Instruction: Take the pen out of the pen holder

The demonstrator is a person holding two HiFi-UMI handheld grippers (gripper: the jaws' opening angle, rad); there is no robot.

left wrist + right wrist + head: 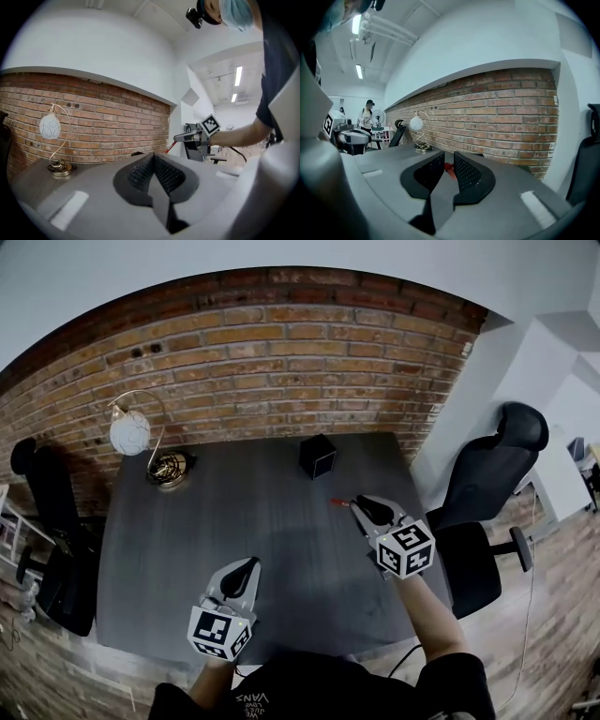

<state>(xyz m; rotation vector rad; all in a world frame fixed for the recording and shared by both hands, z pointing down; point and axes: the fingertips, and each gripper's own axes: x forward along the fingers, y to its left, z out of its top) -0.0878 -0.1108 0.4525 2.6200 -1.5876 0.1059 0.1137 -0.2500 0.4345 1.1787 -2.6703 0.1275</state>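
Observation:
The black cube pen holder (317,457) stands at the back middle of the dark grey table (234,512). My right gripper (357,506) hovers in front of and to the right of it, shut on a red pen (338,502) whose tip pokes out leftward. In the right gripper view the red pen (449,169) shows in the narrow gap between the jaws. The left gripper view also catches the right gripper (180,138) with the pen (169,147) hanging from it. My left gripper (250,566) is shut and empty over the table's front part.
A table lamp with a white globe (131,432) and coiled brass base (169,468) stands at the back left. A brick wall (281,362) runs behind the table. A black office chair (487,488) is to the right, another (52,521) to the left.

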